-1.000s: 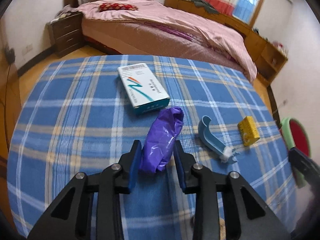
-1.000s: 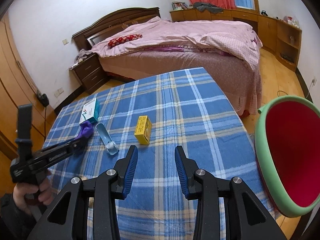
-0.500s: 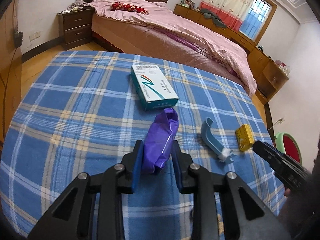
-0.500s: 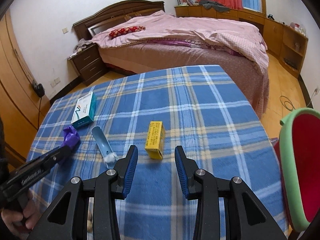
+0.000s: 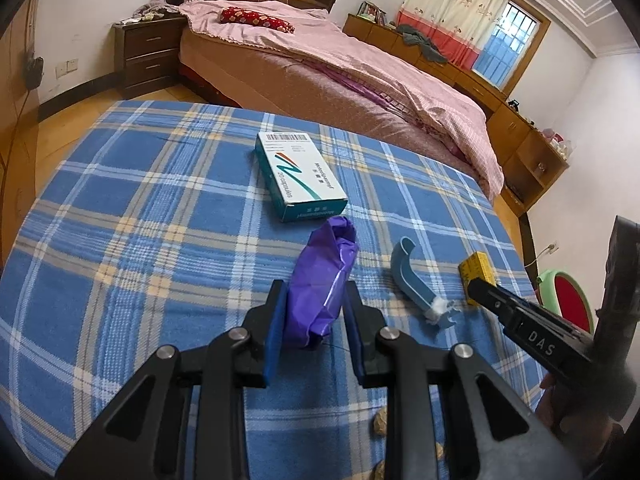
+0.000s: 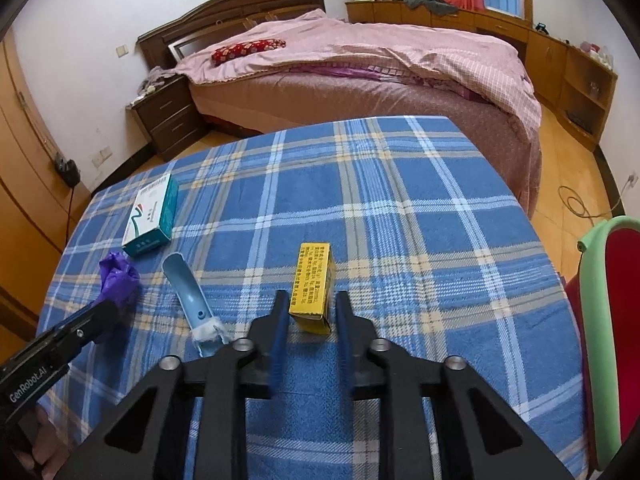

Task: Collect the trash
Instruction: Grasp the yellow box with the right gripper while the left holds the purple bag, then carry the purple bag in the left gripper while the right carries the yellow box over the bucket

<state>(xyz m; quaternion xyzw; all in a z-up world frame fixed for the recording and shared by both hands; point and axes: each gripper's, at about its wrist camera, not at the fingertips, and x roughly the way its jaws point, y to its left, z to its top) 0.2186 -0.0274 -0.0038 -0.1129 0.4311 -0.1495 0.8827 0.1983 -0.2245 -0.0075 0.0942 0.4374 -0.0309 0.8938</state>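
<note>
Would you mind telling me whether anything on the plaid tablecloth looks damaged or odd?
The light blue plastic piece lies with a white cottony tuft at its near end, which looks broken off. The purple bag is crumpled. Both boxes look intact.

Soft daylight from the window (image 5: 506, 46) lights both views evenly; shadows faint, edges bowed and dark-cornered, focus sharp.

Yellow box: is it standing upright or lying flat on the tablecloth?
Lying flat: the yellow box rests on a long face, printed side up, on the tablecloth.
</note>
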